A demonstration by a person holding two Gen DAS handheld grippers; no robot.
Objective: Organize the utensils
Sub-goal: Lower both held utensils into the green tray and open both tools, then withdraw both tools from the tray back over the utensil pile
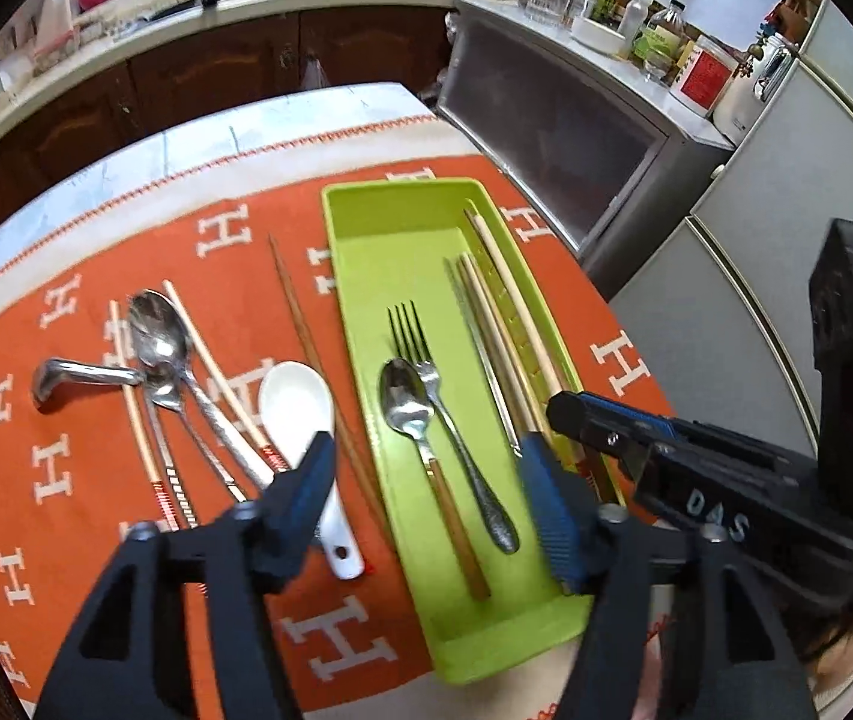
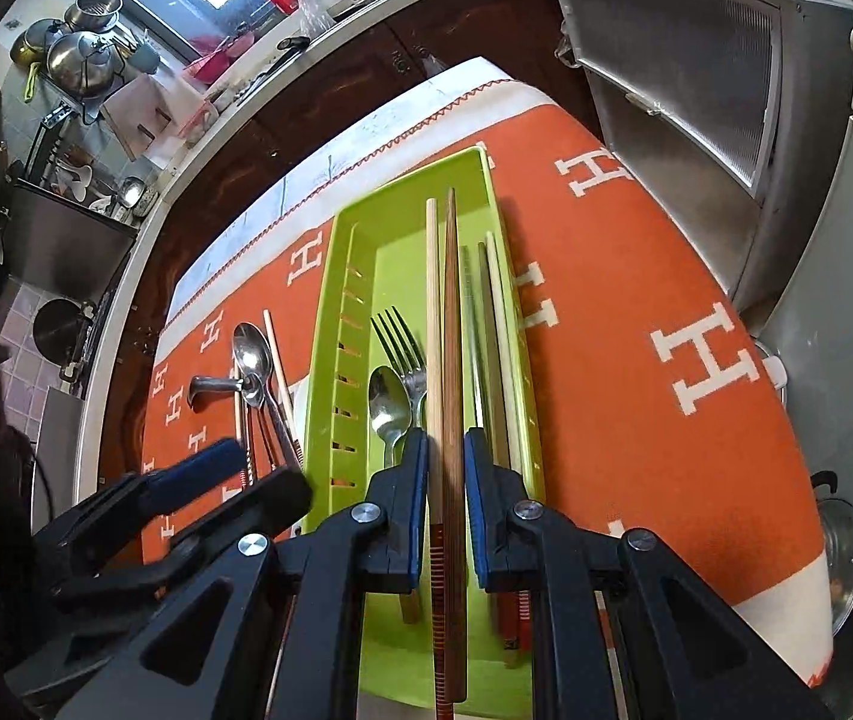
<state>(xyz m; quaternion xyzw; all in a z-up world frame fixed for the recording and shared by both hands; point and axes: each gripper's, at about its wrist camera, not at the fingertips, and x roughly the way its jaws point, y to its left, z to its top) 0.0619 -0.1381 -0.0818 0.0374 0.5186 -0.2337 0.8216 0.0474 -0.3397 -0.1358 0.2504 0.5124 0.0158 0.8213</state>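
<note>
- Two chopsticks (image 2: 444,396), one pale and one dark brown, are lying side by side between the fingers of the right gripper (image 2: 445,468); its jaws are standing only slightly apart around them, and whether the pads are pressing on the sticks cannot be told.
- Those chopsticks are pointing down the length of the green tray (image 2: 321,324), above its right-hand part, where more chopsticks (image 2: 495,348) are lying against the right wall.
- Left gripper (image 1: 426,480) is hovering wide open and empty over the tray's near left wall.
- Inside the tray a fork (image 1: 426,360) and a spoon (image 1: 405,396) are lying lengthwise, touching each other.
- Left of the tray, the orange cloth (image 1: 66,480) is carrying a white ceramic spoon (image 1: 300,414), a brown chopstick (image 1: 300,330) just beside the tray wall, metal spoons (image 1: 156,330), pale chopsticks (image 1: 210,360) and a bent metal handle (image 1: 78,375).
</note>
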